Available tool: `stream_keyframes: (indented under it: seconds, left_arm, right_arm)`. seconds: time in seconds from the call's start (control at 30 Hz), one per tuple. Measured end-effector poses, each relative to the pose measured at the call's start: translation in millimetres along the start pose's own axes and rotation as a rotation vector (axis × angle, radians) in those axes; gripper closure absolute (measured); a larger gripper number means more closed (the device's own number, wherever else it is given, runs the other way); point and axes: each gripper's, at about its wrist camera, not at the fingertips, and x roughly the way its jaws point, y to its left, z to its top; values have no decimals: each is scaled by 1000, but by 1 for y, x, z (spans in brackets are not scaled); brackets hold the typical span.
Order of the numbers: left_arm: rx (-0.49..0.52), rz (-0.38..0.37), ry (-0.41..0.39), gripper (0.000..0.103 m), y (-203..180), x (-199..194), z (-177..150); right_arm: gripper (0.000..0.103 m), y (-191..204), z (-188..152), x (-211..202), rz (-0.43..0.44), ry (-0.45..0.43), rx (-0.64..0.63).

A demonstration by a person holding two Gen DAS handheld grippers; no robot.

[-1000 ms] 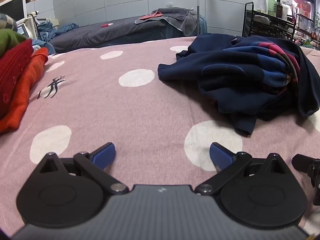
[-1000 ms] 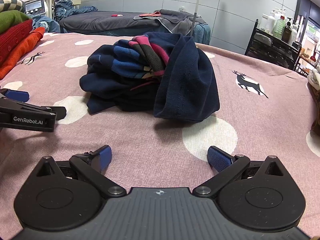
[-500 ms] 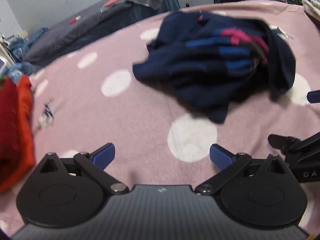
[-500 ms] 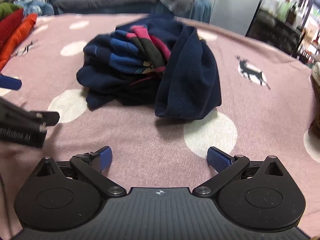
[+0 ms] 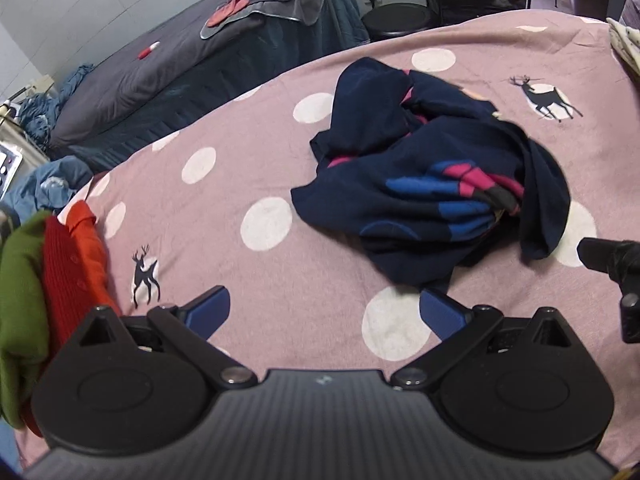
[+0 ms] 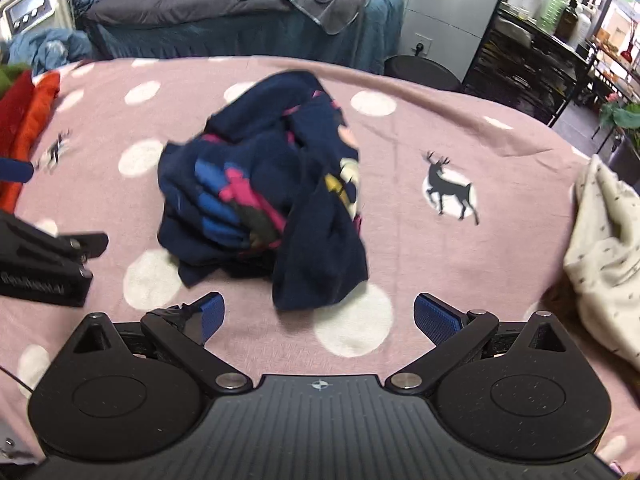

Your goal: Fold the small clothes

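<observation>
A crumpled navy garment (image 5: 432,184) with blue, pink and black stripes lies bunched on the pink dotted bedspread (image 5: 280,152). It also shows in the right wrist view (image 6: 264,196). My left gripper (image 5: 324,312) is open and empty, above the spread just short of the garment's near left edge. My right gripper (image 6: 316,316) is open and empty, above the garment's near hanging fold. Each gripper shows at the edge of the other's view, the right one as a black tip (image 5: 612,256), the left one as a black body (image 6: 44,264).
A stack of green, red and orange folded knits (image 5: 44,288) sits at the left edge of the spread. A cream cloth (image 6: 604,256) lies at the right. A grey bed (image 6: 224,8), a black shelf rack (image 6: 528,60) and a round stool (image 6: 420,70) stand behind.
Both grippers have risen and tilted down, so the garment is now seen from above. The garment has not moved. Both stay open.
</observation>
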Motion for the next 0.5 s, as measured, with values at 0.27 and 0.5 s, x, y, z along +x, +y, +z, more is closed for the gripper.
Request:
stream_keyframes:
  seconds: [0.27,0.5]
  left_arm:
    - [16,66,40,0,11,-10,26]
    - [-14,59,61,0,17,-11,22]
  right_arm:
    - [0,-11,35,-22,12,2,7]
    - [0,-5,40,-21,23,33,-36]
